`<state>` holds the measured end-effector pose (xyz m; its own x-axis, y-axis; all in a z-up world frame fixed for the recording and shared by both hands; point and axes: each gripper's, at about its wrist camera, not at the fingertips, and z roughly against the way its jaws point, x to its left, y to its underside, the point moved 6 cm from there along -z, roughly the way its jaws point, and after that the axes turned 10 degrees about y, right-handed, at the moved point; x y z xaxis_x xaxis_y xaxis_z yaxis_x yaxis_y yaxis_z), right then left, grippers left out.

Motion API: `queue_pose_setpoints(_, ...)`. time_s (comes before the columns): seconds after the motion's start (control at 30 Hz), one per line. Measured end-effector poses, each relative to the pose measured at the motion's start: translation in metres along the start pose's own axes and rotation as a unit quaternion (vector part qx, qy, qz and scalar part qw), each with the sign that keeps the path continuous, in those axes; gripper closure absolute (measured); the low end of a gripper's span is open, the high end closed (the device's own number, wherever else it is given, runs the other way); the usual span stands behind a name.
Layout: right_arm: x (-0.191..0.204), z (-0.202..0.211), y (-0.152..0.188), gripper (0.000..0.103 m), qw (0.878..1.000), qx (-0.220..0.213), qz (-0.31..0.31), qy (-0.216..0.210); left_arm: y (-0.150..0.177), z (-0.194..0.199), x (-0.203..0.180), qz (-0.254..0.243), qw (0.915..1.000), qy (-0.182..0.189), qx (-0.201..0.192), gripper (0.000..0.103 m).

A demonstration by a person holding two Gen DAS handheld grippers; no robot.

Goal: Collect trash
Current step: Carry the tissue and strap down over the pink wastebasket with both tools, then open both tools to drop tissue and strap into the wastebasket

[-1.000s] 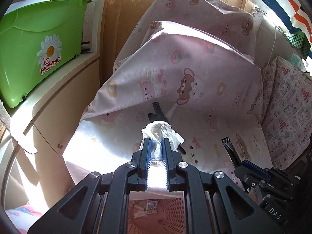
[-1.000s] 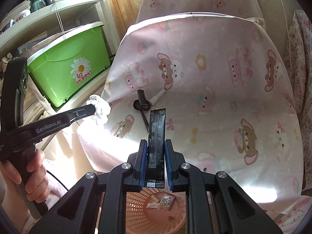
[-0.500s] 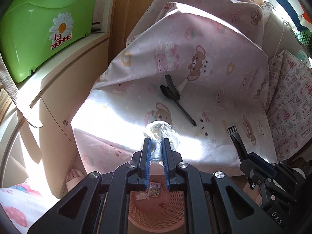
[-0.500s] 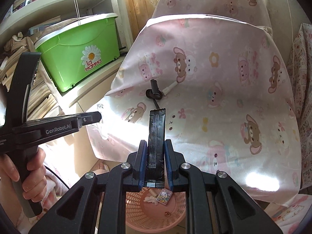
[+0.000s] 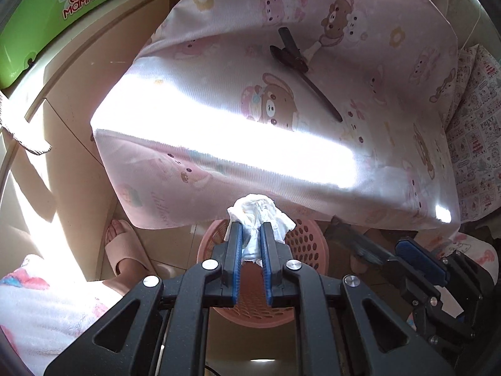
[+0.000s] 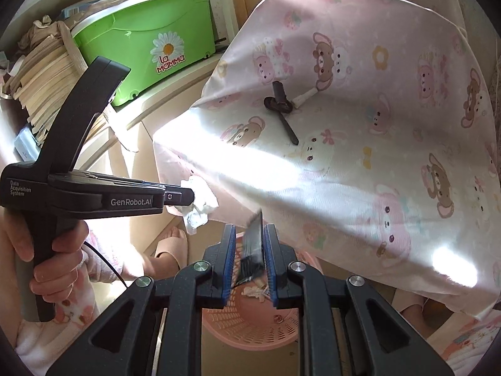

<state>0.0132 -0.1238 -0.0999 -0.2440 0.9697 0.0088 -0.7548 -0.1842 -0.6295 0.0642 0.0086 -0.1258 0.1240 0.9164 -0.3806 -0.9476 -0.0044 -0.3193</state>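
My left gripper (image 5: 250, 228) is shut on a crumpled white tissue (image 5: 256, 213), held above the pink perforated basket (image 5: 308, 241) on the floor. From the right wrist view the same left gripper (image 6: 188, 195) shows side-on with the tissue (image 6: 200, 203) at its tip. My right gripper (image 6: 249, 230) is shut on a long black wrapper (image 6: 253, 241), tilted and blurred, over the basket (image 6: 250, 322), which holds a few scraps. A black spoon and small black pieces (image 5: 294, 59) lie on the pink bear-print cover (image 5: 219, 72); they appear again as black pieces (image 6: 278, 103).
A green "La Mamma" box (image 6: 150, 44) stands on a shelf at the left beside stacked papers (image 6: 43, 78). A hand (image 6: 53, 257) holds the left gripper's handle. A slippered foot (image 5: 122, 247) stands by the basket. A patterned cushion (image 5: 476, 144) lies at the right.
Both grippers have dropped from over the cover's top to its front edge, above the basket. The black wrapper now sits tilted and blurred between the right jaws.
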Motion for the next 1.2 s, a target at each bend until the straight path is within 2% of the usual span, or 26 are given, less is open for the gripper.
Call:
queue_pose_setpoints(0.1, -0.001, -0.012, 0.007, 0.084, 1.000, 0.020, -0.004, 0.001, 0.001, -0.007, 0.005, 0.013, 0.9999, 0.003, 0.004, 0.092)
queue_pose_setpoints(0.2, -0.001, -0.028, 0.017, 0.085, 0.999, 0.046, 0.000, 0.007, 0.002, -0.015, 0.006, 0.038, 0.9985, 0.038, 0.009, 0.094)
queue_pose_setpoints(0.33, -0.003, -0.051, 0.031, 0.085, 0.997, 0.079, 0.001, 0.018, 0.011, -0.034, 0.015, 0.042, 0.9985, 0.006, 0.033, 0.093)
queue_pose_setpoints(0.43, -0.006, -0.070, 0.044, 0.085, 0.994, 0.109, -0.003, 0.027, 0.019, -0.051, 0.020, 0.049, 0.9969, 0.000, 0.062, 0.093)
queue_pose_setpoints(0.67, -0.003, -0.111, 0.075, 0.085, 0.986, 0.160, 0.015, 0.045, 0.040, -0.096, 0.044, 0.077, 0.9891, -0.034, 0.121, 0.093)
queue_pose_setpoints(0.9, -0.008, -0.150, 0.105, 0.085, 0.973, 0.222, 0.015, 0.061, 0.063, -0.132, 0.049, 0.048, 0.9820, -0.069, 0.169, 0.091)
queue_pose_setpoints(1.0, -0.014, -0.161, 0.118, 0.085, 0.967, 0.249, 0.005, 0.058, 0.073, -0.141, 0.048, 0.040, 0.9787, -0.073, 0.188, 0.090)
queue_pose_setpoints(1.13, -0.020, -0.168, 0.128, 0.085, 0.962, 0.267, -0.002, 0.065, 0.080, -0.147, 0.047, 0.031, 0.9760, -0.082, 0.199, 0.087)
queue_pose_setpoints(1.2, -0.022, -0.169, 0.129, 0.085, 0.961, 0.267, -0.004, 0.069, 0.082, -0.148, 0.049, 0.033, 0.9754, -0.083, 0.202, 0.082)
